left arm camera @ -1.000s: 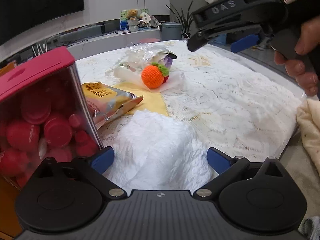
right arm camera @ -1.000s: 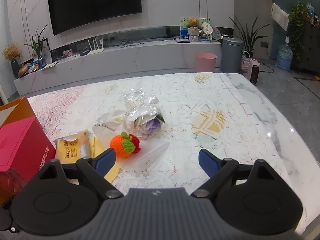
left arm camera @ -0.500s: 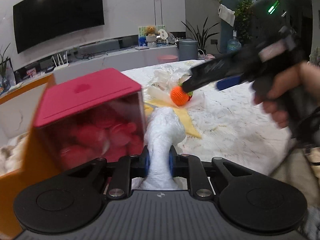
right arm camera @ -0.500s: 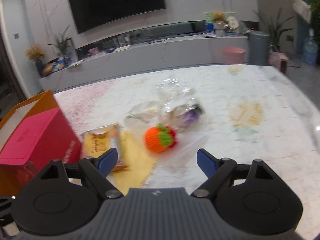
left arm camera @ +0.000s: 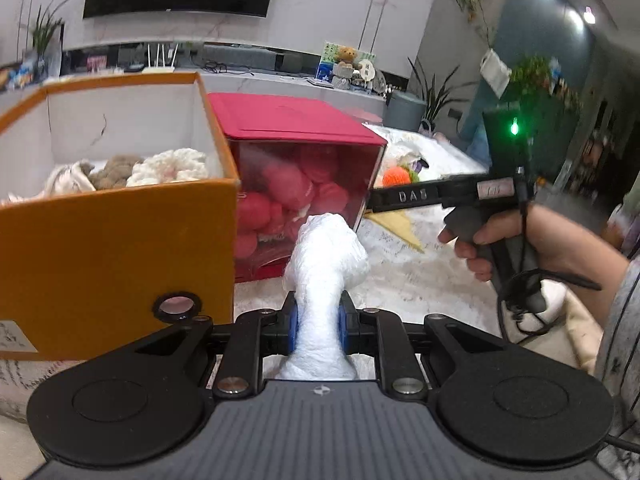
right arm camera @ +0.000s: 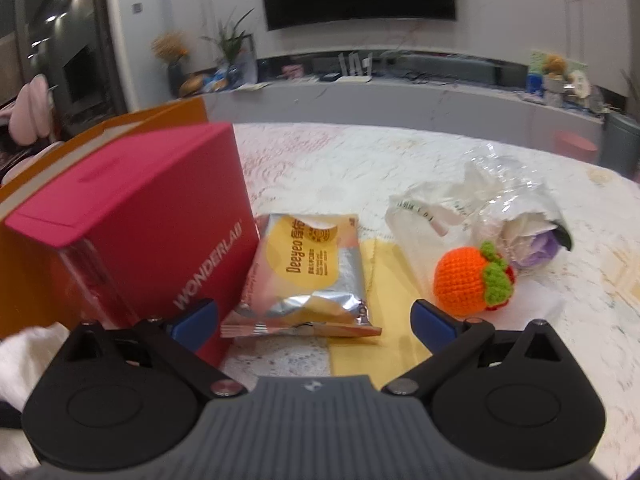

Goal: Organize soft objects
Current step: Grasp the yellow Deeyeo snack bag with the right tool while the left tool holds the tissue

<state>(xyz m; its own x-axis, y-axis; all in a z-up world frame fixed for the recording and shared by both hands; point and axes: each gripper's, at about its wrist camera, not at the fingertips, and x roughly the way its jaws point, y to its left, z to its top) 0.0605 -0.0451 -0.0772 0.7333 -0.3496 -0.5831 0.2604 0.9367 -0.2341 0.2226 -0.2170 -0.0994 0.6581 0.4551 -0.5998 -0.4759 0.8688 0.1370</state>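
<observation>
White crinkled cloth sits pinched between your left gripper jaws, lifted beside the orange box of plush things. Its loose top could snag the box wall or slip out if your squeeze eases. Your right gripper hangs with jaws apart over the "Deeyeo" packet, near the crochet orange. The red box reads "WONDERLAB".
</observation>
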